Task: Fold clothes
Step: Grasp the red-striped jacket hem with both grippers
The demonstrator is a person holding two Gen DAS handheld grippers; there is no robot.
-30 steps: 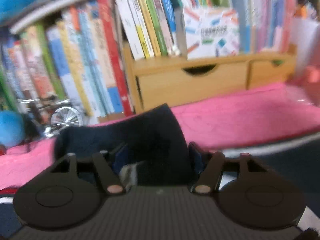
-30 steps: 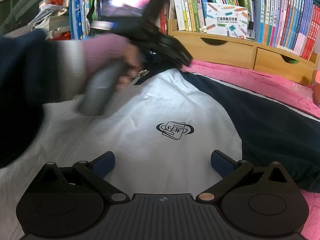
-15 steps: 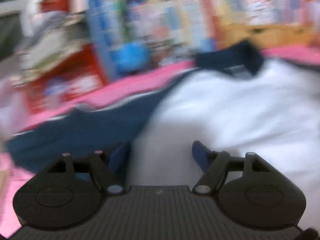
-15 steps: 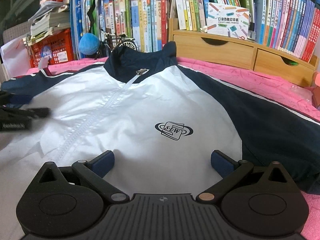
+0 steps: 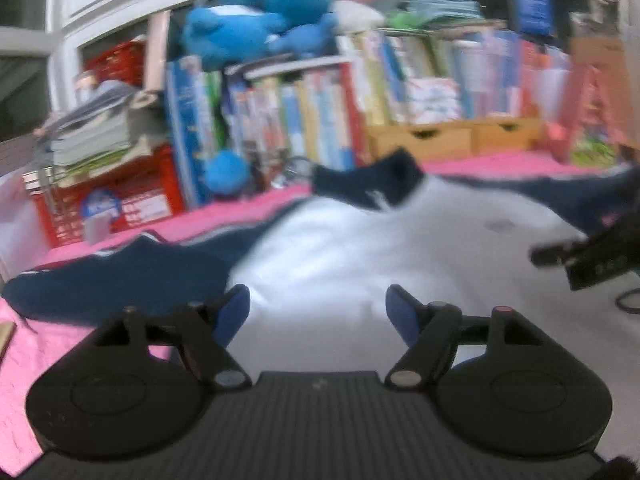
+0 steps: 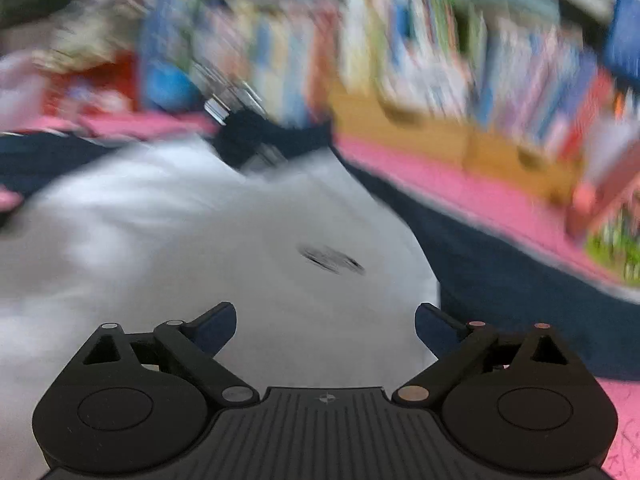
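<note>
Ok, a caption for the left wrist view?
Open left gripper above white-and-navy zip jacket spread on pink blanket.

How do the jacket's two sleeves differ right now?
The left sleeve lies bunched and short-looking, ending on the pink cover. The right sleeve stretches out long and smooth toward the frame edge. Both are navy, joined to the white front.

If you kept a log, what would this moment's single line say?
task: fold clothes | jacket: flat, unfolded, on pink cloth | left hand-held gripper: open, empty | right hand-held gripper: open, empty | views blurred
</note>
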